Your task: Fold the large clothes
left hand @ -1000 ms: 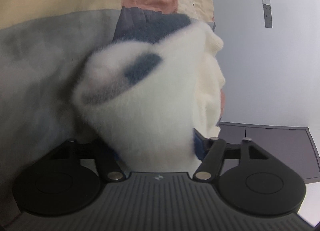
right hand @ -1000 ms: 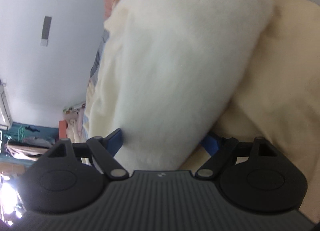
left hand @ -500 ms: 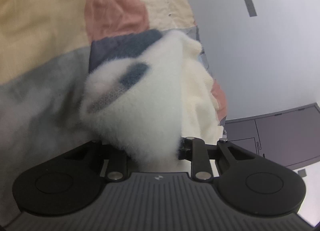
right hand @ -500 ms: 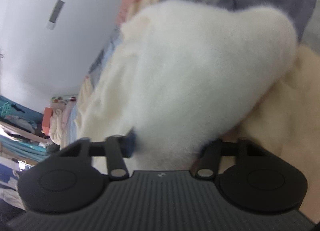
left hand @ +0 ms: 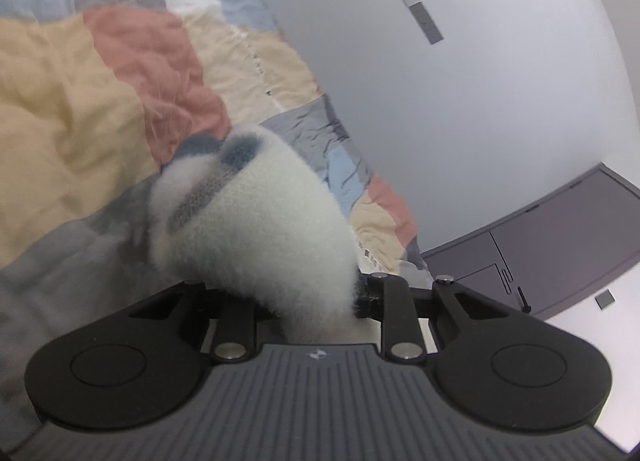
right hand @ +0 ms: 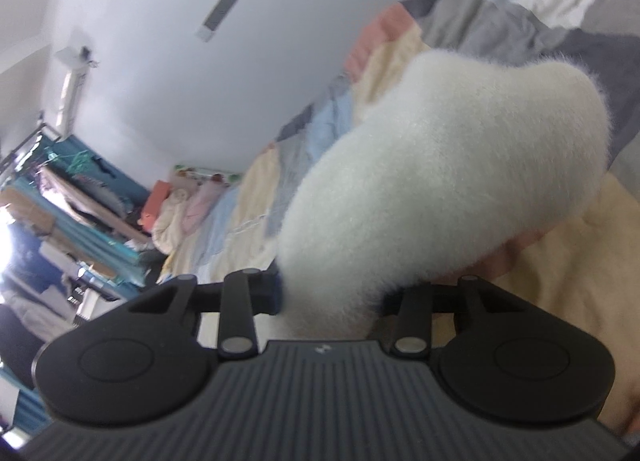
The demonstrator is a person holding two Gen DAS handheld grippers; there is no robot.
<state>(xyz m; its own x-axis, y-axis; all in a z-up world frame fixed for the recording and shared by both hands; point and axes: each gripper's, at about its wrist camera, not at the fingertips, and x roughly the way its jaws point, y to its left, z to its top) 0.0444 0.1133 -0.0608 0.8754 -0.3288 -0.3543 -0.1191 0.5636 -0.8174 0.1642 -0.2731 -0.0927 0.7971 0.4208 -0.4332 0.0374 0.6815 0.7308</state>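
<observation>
A white fluffy fleece garment point(left hand: 260, 229) with a blue-grey lining at its opening is lifted off the patchwork quilt point(left hand: 80, 93). My left gripper point(left hand: 296, 293) is shut on a bunched edge of it, and the fleece hides the fingertips. In the right wrist view another thick fold of the same garment point(right hand: 448, 165) bulges out in front of my right gripper point(right hand: 328, 293). That gripper's jaws are closing, with the fleece squeezed between the pads. Both views are tilted.
The quilt point(right hand: 580, 261) of cream, pink, grey and blue patches covers the bed under the garment. A pale wall and a dark grey cabinet point(left hand: 560, 245) stand behind the bed. Cluttered shelves point(right hand: 60, 201) and a heap of bedding point(right hand: 180, 205) fill the far left.
Both grippers closed on the fleece and rose, lifting it off the quilt. Both views rolled, so more of the wall and room shows now.
</observation>
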